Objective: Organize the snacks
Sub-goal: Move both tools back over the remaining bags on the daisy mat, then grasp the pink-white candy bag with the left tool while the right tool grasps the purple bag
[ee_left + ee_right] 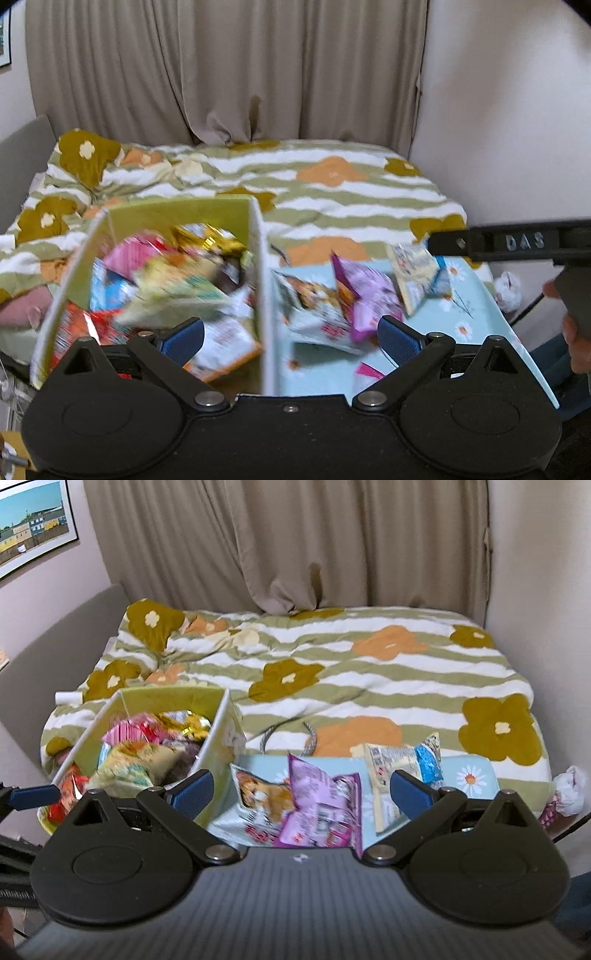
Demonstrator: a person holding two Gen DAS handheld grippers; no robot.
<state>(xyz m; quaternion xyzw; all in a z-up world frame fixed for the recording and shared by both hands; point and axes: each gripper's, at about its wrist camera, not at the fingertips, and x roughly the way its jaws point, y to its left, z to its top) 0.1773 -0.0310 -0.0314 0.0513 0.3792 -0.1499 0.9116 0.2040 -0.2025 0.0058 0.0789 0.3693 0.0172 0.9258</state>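
Motion blur smeared the heap of bright foil and paper snack packets [162,280] inside the pale green open-topped cardboard box [177,214], so their labels could not be read. The near edge of the light blue daisy-printed table [476,314] was cut off behind both gripper bodies. The left gripper [291,338] was seen with blue-padded fingers spread wide and nothing held; the box's right wall ran up between them, with one finger over the box and the other over the table. The right gripper [301,794] was likewise parted and empty. Between its fingers, just ahead, lay a white packet printed with an orange cartoon animal [258,801] and a crumpled purple packet [321,808], overlapping on the table. A cream and blue packet [402,771] was partly hidden behind the right-hand finger. A striped floral quilt [369,672] was spread beyond.
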